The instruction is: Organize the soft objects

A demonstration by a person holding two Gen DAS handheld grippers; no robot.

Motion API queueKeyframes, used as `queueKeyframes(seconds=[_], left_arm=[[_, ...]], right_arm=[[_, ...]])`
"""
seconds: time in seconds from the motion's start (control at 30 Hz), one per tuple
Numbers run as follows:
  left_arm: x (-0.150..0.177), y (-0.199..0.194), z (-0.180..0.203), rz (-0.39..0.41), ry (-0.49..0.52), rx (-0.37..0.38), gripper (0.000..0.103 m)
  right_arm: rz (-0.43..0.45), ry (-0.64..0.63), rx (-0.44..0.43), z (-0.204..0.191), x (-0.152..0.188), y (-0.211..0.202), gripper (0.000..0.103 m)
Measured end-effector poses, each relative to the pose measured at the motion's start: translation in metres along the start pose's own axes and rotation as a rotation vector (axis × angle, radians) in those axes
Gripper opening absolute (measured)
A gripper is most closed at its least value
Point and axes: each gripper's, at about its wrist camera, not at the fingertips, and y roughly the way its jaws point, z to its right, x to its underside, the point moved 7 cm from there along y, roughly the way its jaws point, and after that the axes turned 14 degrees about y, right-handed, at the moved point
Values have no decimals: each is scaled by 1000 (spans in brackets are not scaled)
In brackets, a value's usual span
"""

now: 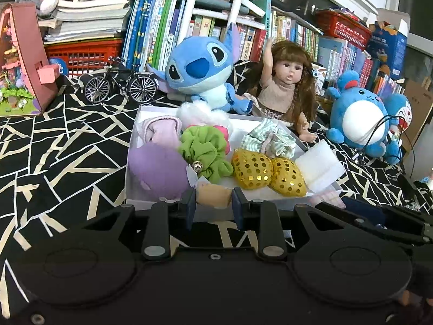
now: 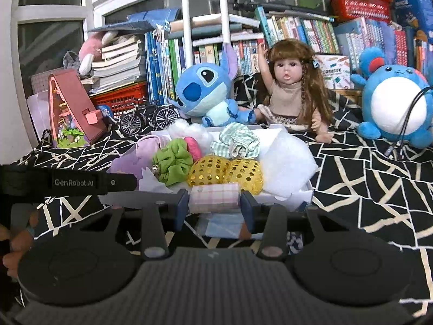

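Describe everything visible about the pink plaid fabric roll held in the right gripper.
The pink plaid fabric roll is a small soft cylinder of pale pink cloth crossed by thin grey and white check lines, lying sideways. The right gripper is shut on it, one blue pad on each end. It sits at the near edge of the white box, just in front of two gold sequinned cushions. A small pale mark shows near its upper left corner. Whether it rests on the box rim cannot be told.
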Motion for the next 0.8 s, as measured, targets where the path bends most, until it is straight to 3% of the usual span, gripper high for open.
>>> queueKeyframes(seconds=[0.37, 0.6, 0.8], left_arm=[[-11, 29, -10, -23, 1, 20, 27], [-6, 51, -24, -63, -23, 8, 27], [-10, 62, -31, -52, -21, -13, 27]], right_arm=[[-140, 85, 1, 9, -26, 43, 48], [-172, 107, 3, 11, -26, 66, 47], [-191, 100, 10, 8, -26, 82, 47]])
